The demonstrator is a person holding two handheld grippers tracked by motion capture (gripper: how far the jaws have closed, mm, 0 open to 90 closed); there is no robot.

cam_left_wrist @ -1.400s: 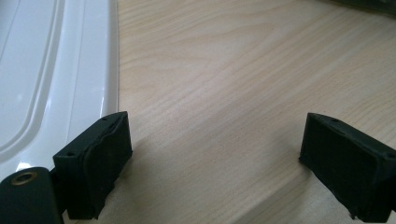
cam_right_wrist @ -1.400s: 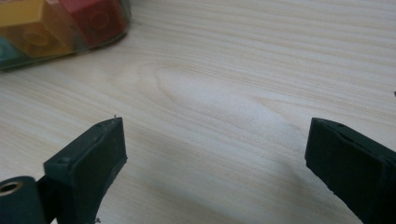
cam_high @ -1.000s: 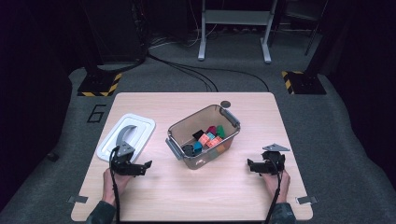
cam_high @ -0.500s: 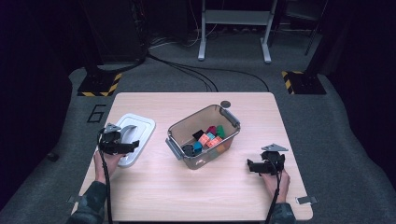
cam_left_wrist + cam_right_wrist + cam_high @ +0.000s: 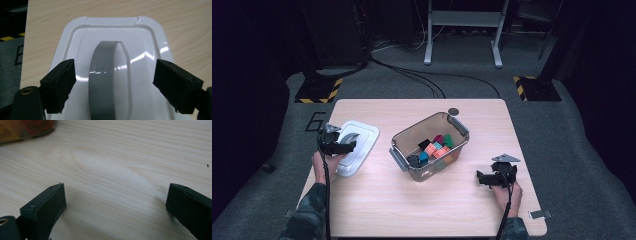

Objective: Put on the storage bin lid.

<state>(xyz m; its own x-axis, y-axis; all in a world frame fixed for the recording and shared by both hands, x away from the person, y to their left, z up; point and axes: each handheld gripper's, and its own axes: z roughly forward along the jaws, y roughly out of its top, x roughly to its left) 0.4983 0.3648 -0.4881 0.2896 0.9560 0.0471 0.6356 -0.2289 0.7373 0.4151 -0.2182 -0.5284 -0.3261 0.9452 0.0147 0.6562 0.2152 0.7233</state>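
Left gripper [image 5: 113, 87] had shifted over one white lid [image 5: 360, 142], jaws narrowing astride its grey handle [image 5: 106, 80], untouched; right gripper [image 5: 115, 210] gaped empty.

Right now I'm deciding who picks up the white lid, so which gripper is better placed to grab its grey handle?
Left. The left gripper is over the white lid, its jaws closing either side of the grey handle without touching. The right gripper sits open beyond the bin.

Lid [image 5: 354, 146] flat on table [image 5: 412, 215], left of bin [image 5: 430, 145]; blocks [image 5: 436, 147] inside bin.
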